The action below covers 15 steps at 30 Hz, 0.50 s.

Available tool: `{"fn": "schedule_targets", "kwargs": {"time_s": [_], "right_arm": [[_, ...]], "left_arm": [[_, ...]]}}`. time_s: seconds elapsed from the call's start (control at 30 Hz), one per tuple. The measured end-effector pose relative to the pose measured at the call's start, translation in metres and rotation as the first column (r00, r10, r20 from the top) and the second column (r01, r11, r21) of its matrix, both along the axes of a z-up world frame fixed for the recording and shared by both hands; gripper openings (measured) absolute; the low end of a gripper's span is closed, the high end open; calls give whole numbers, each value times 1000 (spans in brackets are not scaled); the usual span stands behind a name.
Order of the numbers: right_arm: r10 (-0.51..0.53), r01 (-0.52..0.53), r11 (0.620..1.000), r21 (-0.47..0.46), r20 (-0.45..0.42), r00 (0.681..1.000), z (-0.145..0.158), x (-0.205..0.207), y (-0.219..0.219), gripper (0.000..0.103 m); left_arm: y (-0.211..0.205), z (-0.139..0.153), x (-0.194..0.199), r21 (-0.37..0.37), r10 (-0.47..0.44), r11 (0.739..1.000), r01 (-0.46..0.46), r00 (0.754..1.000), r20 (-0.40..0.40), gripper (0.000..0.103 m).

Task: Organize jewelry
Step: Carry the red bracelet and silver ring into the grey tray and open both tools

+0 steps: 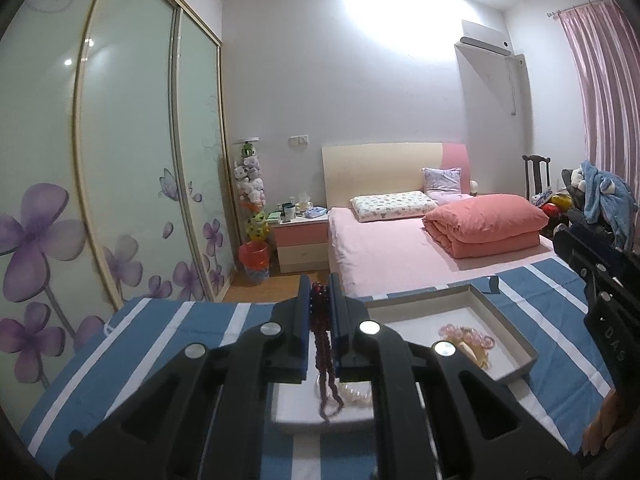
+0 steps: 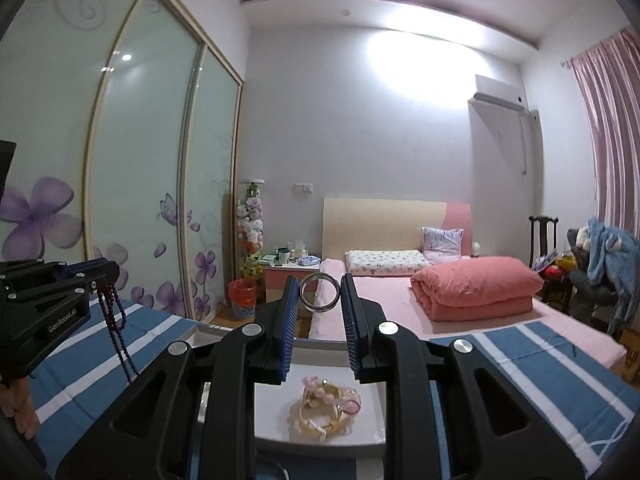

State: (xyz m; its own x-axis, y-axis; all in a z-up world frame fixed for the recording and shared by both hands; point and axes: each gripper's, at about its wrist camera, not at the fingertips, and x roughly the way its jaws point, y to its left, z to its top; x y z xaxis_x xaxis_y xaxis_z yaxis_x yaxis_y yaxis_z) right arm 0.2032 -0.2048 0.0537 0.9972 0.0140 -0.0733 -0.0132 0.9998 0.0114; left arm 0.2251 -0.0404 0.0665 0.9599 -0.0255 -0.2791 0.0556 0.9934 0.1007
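My left gripper (image 1: 320, 292) is shut on a dark red bead necklace (image 1: 323, 364) that hangs down over a small white tray (image 1: 320, 416) holding a pearl strand (image 1: 356, 394). In the right wrist view the left gripper (image 2: 105, 276) shows at the left with the necklace (image 2: 116, 328) dangling. My right gripper (image 2: 319, 294) is shut on a silver bangle (image 2: 319, 294), held above a white box lid (image 2: 272, 408) with a pink bead bracelet (image 2: 332, 394) and cream bangles (image 2: 316, 420). That lid (image 1: 516, 332) also shows in the left wrist view.
Both trays rest on a blue and white striped cloth (image 1: 160, 344). Behind it stands a pink bed (image 1: 400, 252) with a folded quilt (image 1: 484, 228). A wardrobe with sliding floral doors (image 1: 120, 160) fills the left. A nightstand (image 1: 302, 240) and red bin (image 1: 254, 260) stand beyond.
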Motion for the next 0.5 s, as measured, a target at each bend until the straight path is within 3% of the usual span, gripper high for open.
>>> {"fn": "schedule_targets", "kwargs": {"time_s": [0.3,0.5], "right_arm": [[10,-10,1000,-7,-41,999,-17,39,1,23],[35,-38,999,-18,-158,987,-41,63,5,23]], "left_arm": [[-7,-24,56,-27,-7,1000,6,999,-40,9],[-10,-54,87,-40,-22,999,18,994,-106,9]]}}
